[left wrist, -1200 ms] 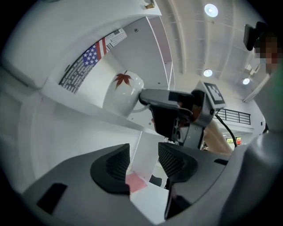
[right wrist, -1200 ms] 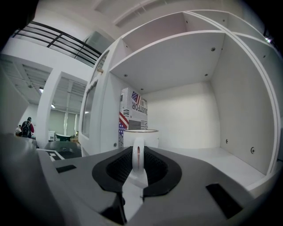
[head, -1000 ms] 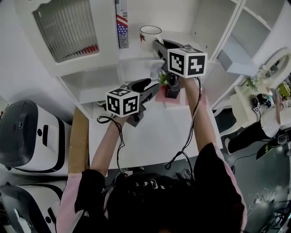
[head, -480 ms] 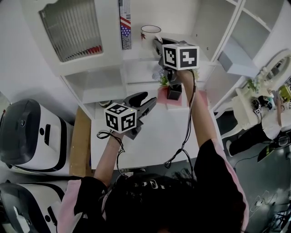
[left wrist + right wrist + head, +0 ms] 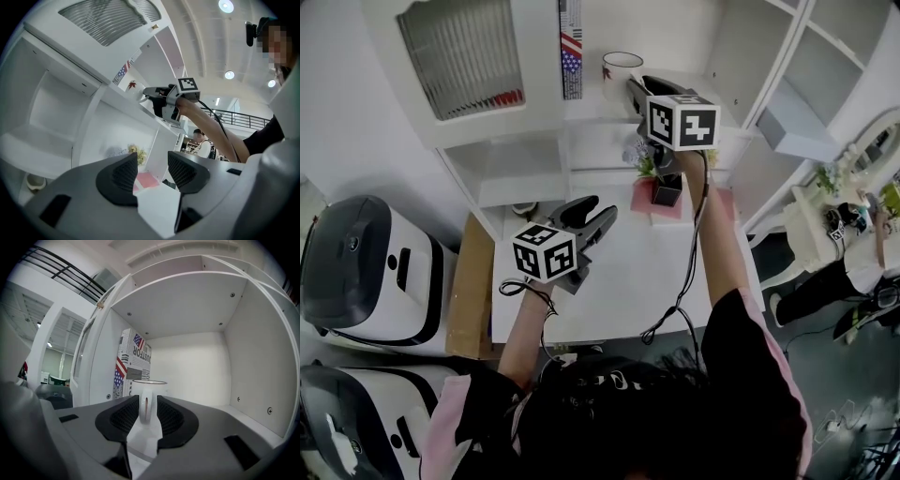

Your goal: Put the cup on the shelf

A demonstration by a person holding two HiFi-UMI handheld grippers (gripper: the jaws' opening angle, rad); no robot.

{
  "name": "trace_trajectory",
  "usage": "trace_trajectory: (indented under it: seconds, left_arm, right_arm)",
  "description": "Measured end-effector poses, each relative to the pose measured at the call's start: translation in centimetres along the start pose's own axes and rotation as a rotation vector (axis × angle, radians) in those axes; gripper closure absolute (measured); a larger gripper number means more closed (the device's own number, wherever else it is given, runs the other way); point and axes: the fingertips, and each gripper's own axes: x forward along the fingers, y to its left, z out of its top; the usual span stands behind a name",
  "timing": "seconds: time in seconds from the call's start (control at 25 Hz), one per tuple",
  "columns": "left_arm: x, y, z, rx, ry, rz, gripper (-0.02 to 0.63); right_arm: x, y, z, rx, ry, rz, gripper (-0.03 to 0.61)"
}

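Note:
A white cup [image 5: 622, 67] with a red mark stands in the upper shelf compartment [image 5: 712, 56], next to a flag-print book [image 5: 570, 47]. My right gripper [image 5: 636, 86] reaches up to it. In the right gripper view the cup [image 5: 149, 386] is straight ahead and its handle [image 5: 146, 408] sits between the jaws of the right gripper [image 5: 148, 411], with slim gaps on both sides; the cup's base is hidden. My left gripper [image 5: 589, 211] hangs open and empty over the white table [image 5: 628, 281]. In its own view the left gripper [image 5: 152, 171] looks up at the cup [image 5: 133, 89].
A small potted plant [image 5: 645, 161] on a pink mat [image 5: 649, 199] stands at the table's back. Lower shelf compartments [image 5: 520, 173] open to the left. A louvered cabinet door [image 5: 464, 56] is top left. Round white and black machines [image 5: 366, 272] stand on the left.
My left gripper has drawn back toward the person, away from the shelf. The right gripper stays at the cup's handle.

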Motion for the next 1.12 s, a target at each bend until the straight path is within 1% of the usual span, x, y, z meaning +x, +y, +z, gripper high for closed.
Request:
trace_trajectory:
  seconds: [0.28, 0.48, 0.8, 1.0, 1.12]
  left_arm:
    - [-1.6, -0.3, 0.1, -0.008, -0.042, 0.031, 0.399]
    - [-3.0, -1.6, 0.1, 0.02, -0.065, 0.051, 0.407]
    - [-4.8, -5.0, -1.7, 0.066, -0.051, 0.057, 0.411]
    - [-6.1, -7.0, -3.5, 0.113, -0.027, 0.071, 0.411]
    - [-6.9, -8.1, -4.6, 0.1, -0.029, 0.076, 0.414]
  right_arm:
    - [-3.2, 1.2, -0.2, 0.02, -0.043, 0.019, 0.451]
    - [-6.7, 3.3, -1.6, 0.047, -0.073, 0.051, 0.451]
    - [-12.8, 8.4, -7.1, 0.111, -0.055, 0.13, 0.453]
    - [-16.6, 10.8, -10.6, 0.125, -0.041, 0.135, 0.466]
    - [-19.1, 12.1, -13.0, 0.128, -0.016, 0.138, 0.472]
